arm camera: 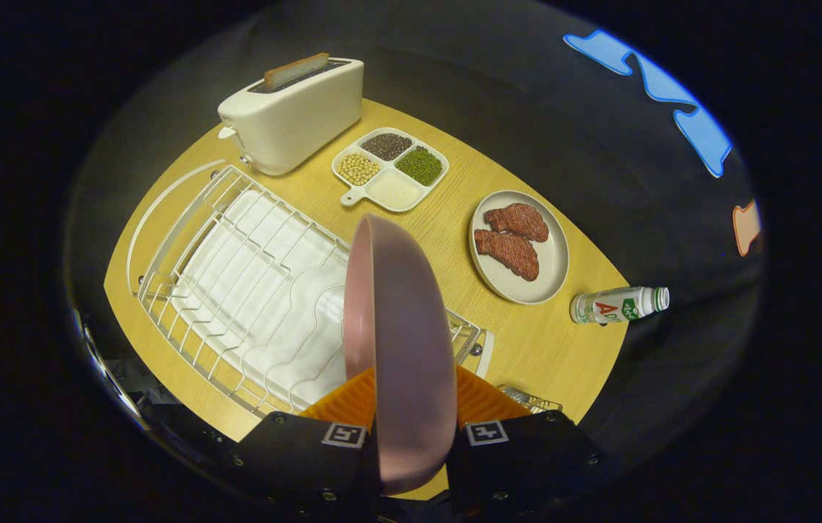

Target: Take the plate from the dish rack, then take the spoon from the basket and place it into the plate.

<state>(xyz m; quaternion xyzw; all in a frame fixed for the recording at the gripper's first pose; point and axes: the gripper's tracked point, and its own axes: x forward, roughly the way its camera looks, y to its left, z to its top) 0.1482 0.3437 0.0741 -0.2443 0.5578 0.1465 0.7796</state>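
1. Gripper (pixel 411 407) fingers are clamped on the pink plate (pixel 400 349), held on edge between them.
2. Dish rack (pixel 236 290) lies below and beside the plate on the wooden table (pixel 549 341).
3. A wire basket's (pixel 530 399) corner shows just beside the fingers; its contents cannot be made out.

Wooden bench (pixel 447 225), reaching ahead of the hand-held gripper (pixel 411 414). Resting directly on it: white wire dish rack (pixel 236 290) ahead-left; beyond that, toaster (pixel 294 112) (slice of bread in its slot); four-part tray of beans and grains (pixel 390 168) straight ahead; plate with two meat pieces (pixel 520 247) ahead-right; small bottle (pixel 620 303) lying on its side at the bench's right edge.
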